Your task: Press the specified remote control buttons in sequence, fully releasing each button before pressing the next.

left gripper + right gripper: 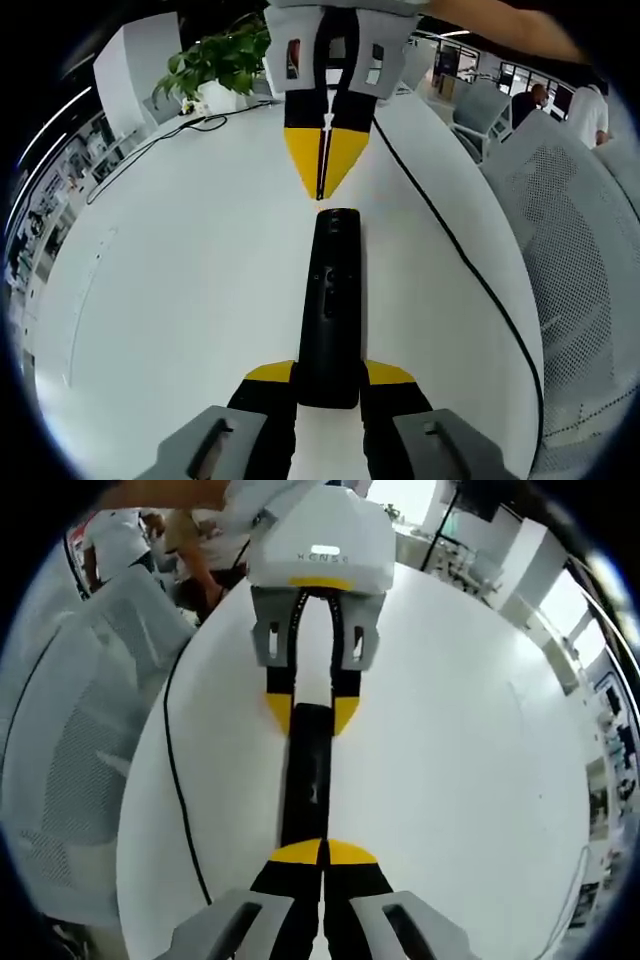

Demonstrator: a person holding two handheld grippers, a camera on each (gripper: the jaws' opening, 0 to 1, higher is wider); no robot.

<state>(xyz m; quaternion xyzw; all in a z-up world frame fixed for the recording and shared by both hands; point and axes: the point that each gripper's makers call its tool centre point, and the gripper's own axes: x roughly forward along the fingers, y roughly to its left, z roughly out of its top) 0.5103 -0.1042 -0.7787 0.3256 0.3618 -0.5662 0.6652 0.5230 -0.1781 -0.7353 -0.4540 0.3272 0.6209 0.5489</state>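
An open office with mesh-backed chairs [570,250] along one side, a potted plant [215,60] at the far end of a long white tabletop [170,280], and a couple of people standing off in the background. A black cable [450,240] trails across the white surface beside the work.

There is one remote control [330,310], a slim black one, lying lengthwise between the two tools, button side up. The left gripper [330,385] has its yellow-tipped jaws set narrow around the near end of the remote, one tip on each side, holding it steady. The right gripper [320,165] faces it from the opposite end with its jaws pressed together into a single point; in the left gripper view that point sits just off the far end of the remote, and I can't say for sure whether it touches. From the right gripper view the closed tips [322,852] lie right at the remote's end, the body stretching away toward the other tool.

As for progress, nothing here tells me which buttons have been pressed; the pointed tip is at the remote's end rather than down on any button, so my guess is it's between presses or about to start.

Count: one remote, two grippers, one cable, one plant.
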